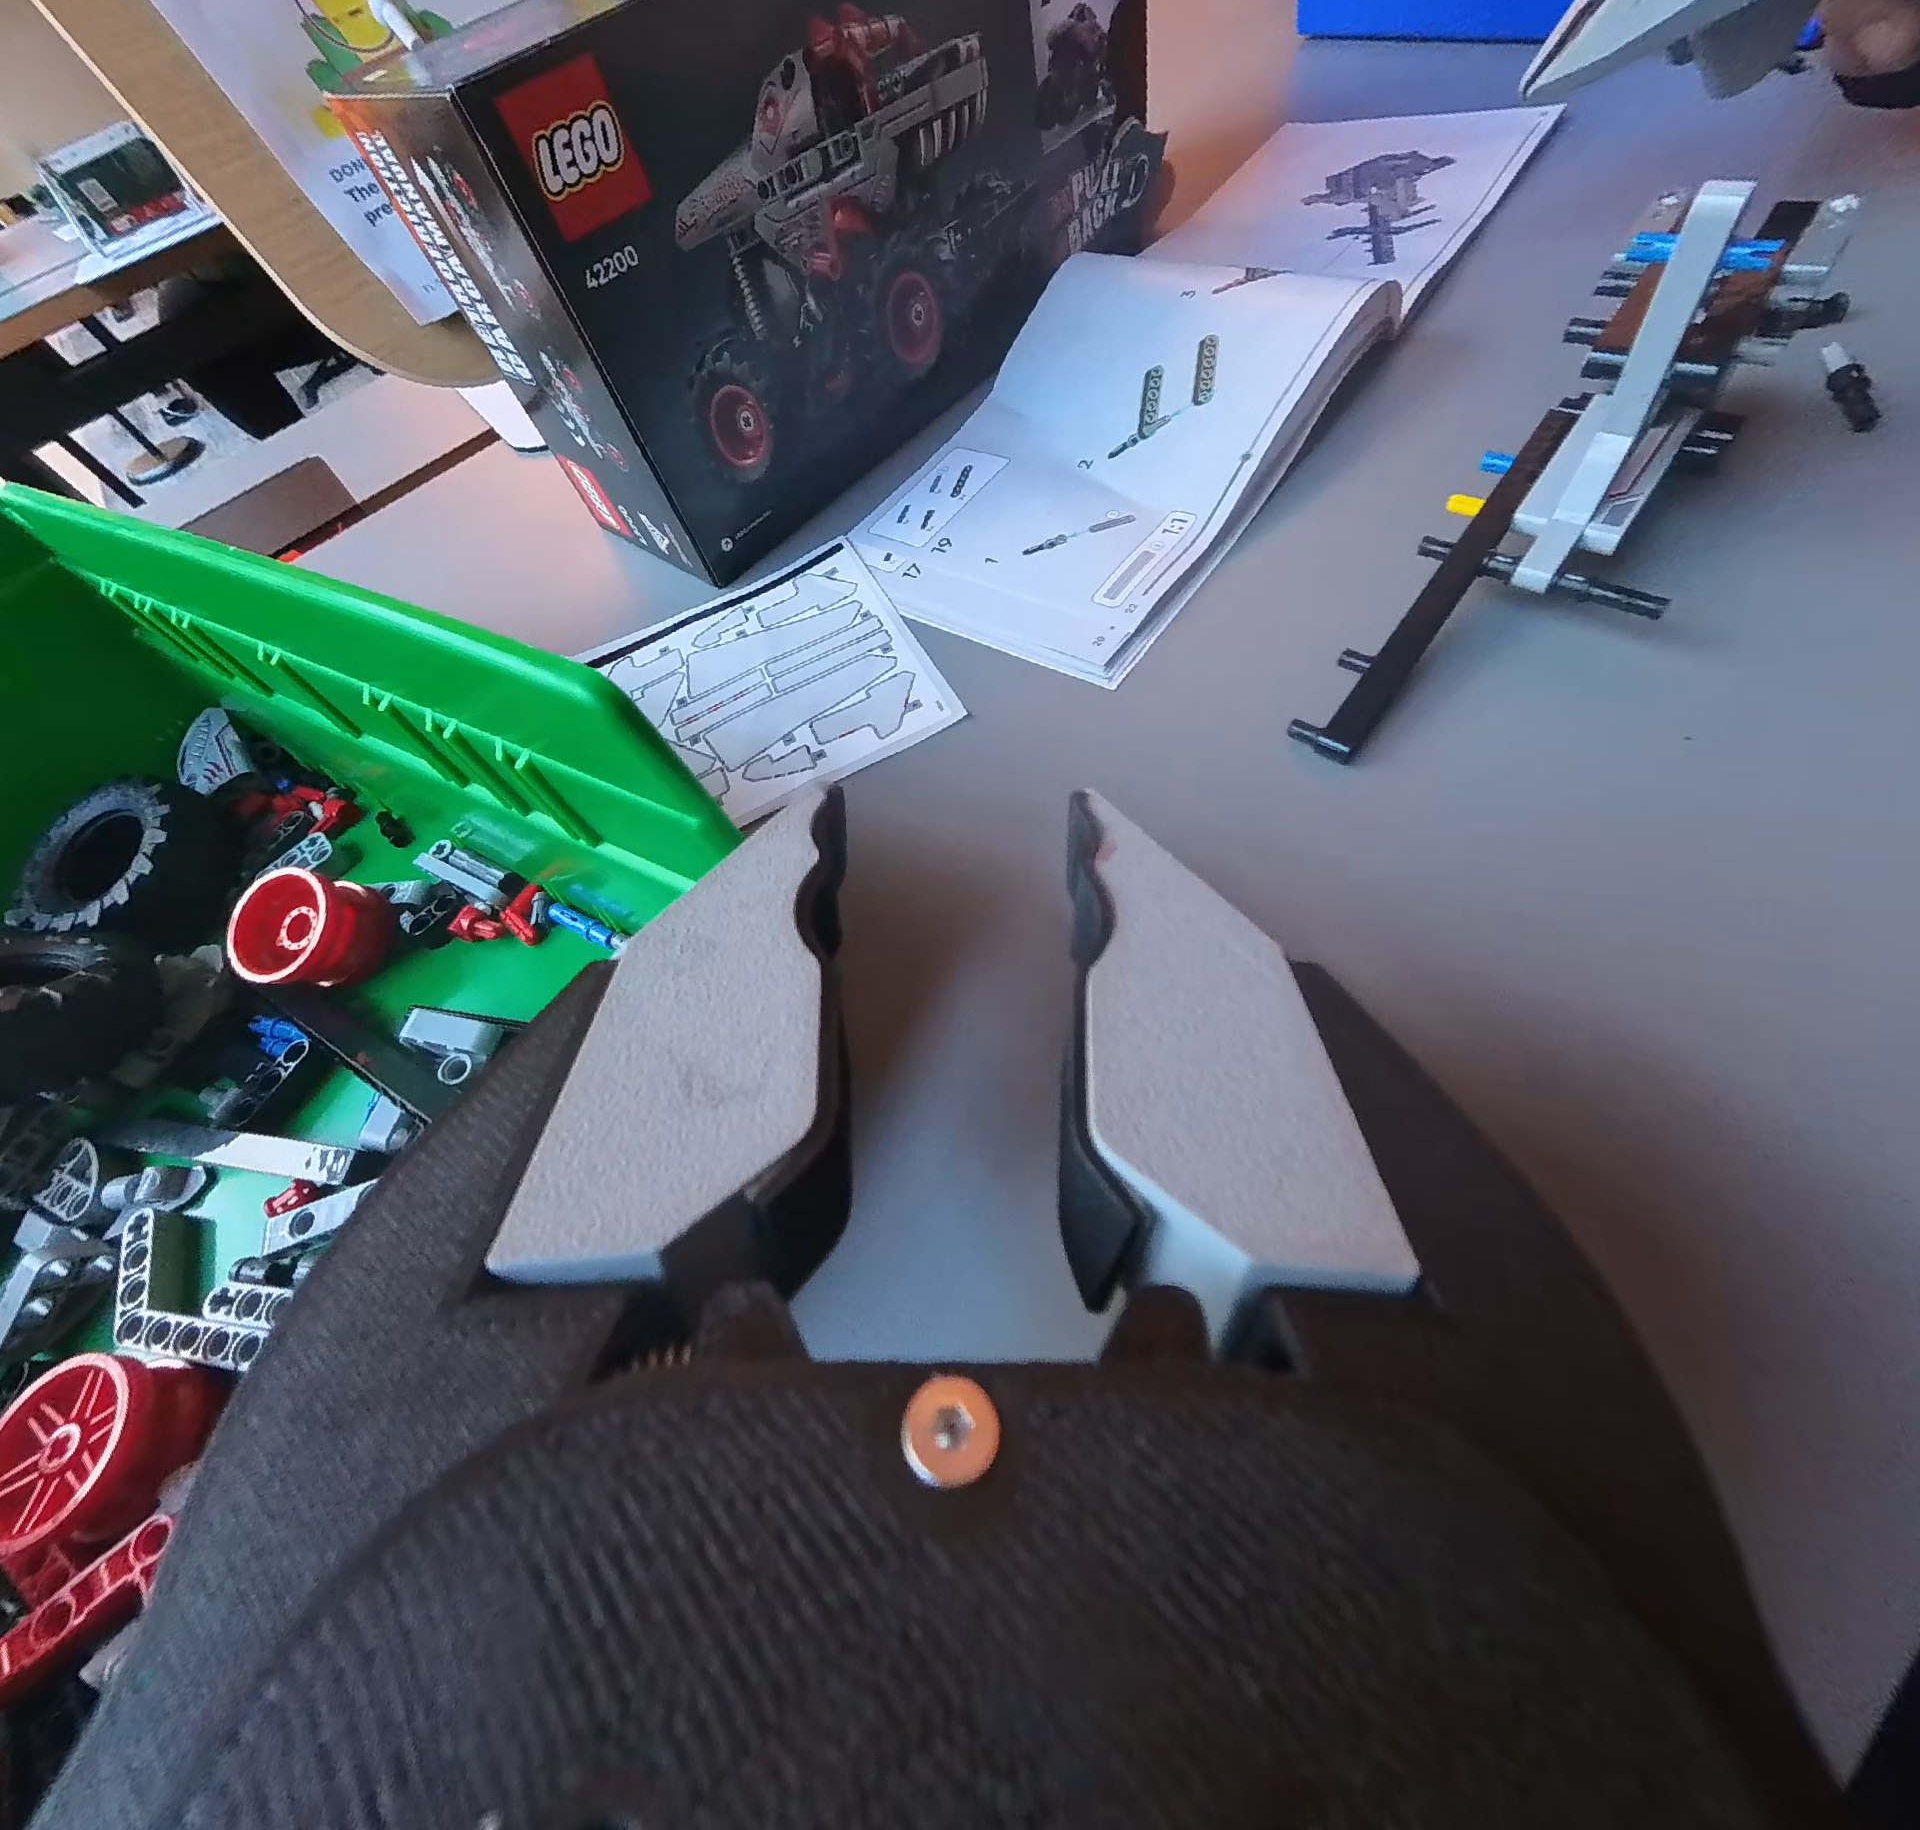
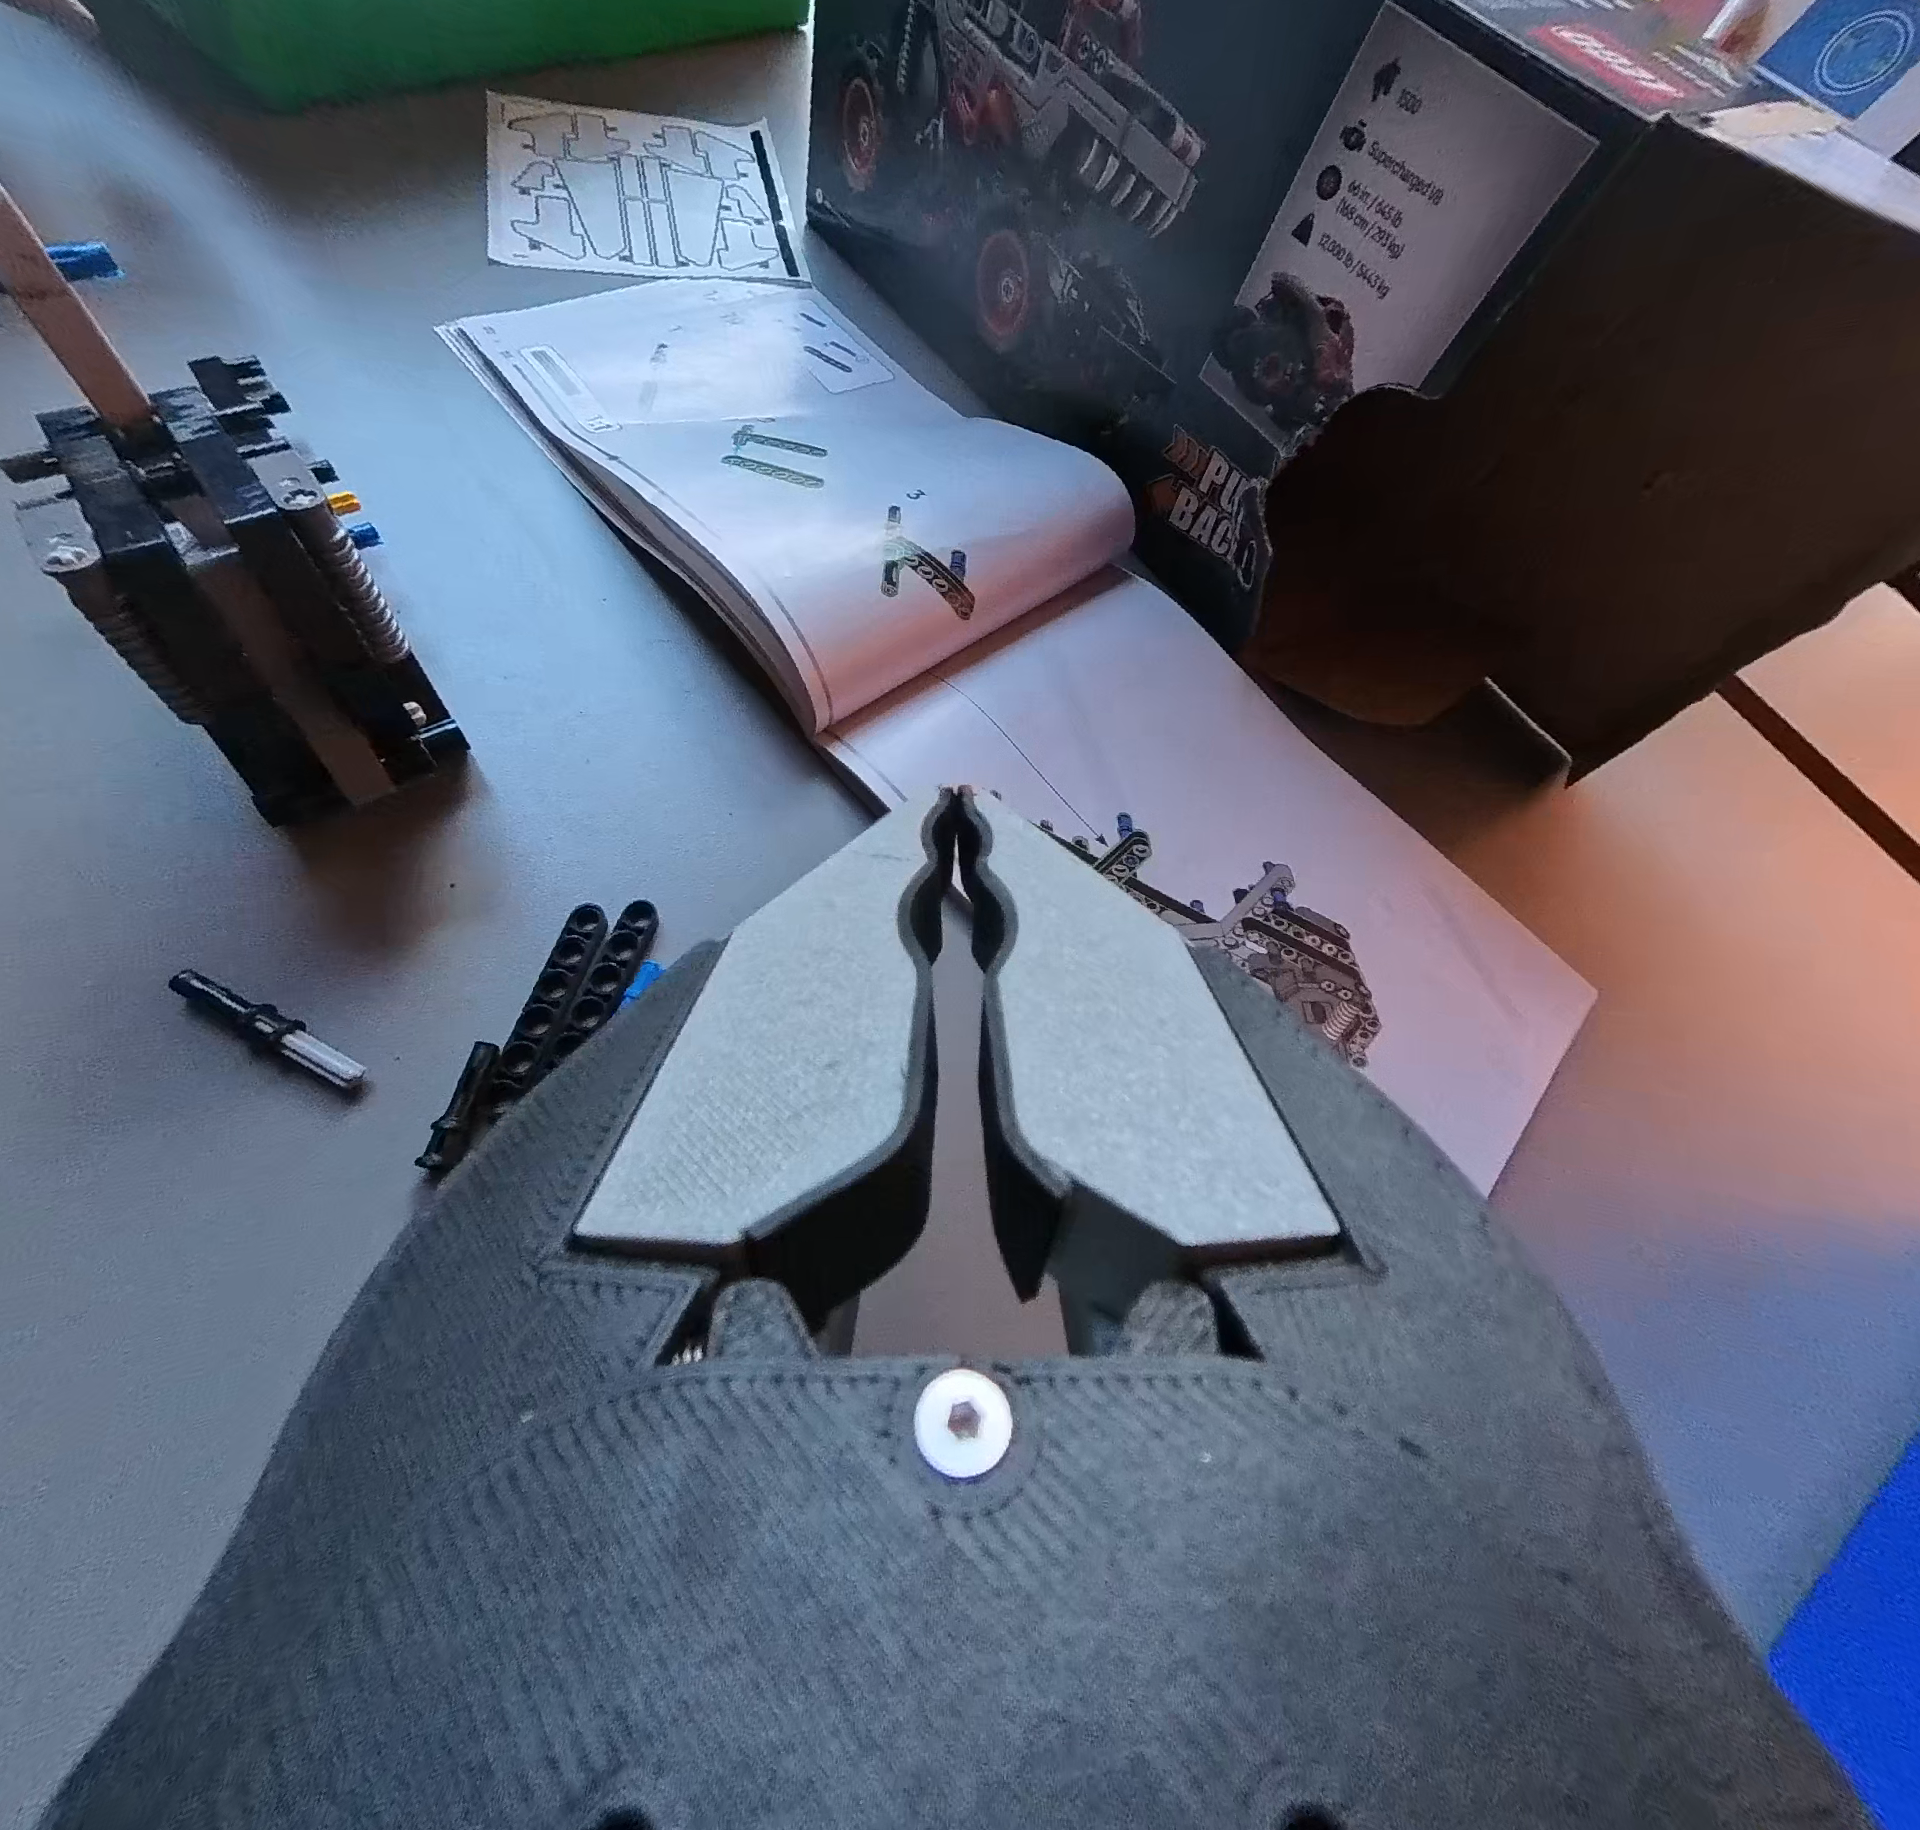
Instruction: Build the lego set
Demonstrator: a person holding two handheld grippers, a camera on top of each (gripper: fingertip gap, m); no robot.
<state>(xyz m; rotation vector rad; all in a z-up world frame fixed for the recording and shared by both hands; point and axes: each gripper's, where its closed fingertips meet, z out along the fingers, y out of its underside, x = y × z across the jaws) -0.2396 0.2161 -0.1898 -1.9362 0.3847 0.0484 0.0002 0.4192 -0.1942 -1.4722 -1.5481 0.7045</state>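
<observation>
1. Left gripper (image 1: 951, 814), jaws parted and empty, hangs over bare table beside the green bin (image 1: 343, 658), whose parts are partly hidden.
2. Right gripper (image 2: 961, 793), tips pressed together, seemingly empty, covers the booklet (image 2: 831, 492).
3. Half-built chassis (image 1: 1621, 409) stands apart.

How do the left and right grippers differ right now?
The left gripper is open, with bare grey table showing between its fingers; the right gripper is shut, tips touching. The left hovers beside the green bin; the right hangs over the open instruction booklet. Neither holds anything.
</observation>
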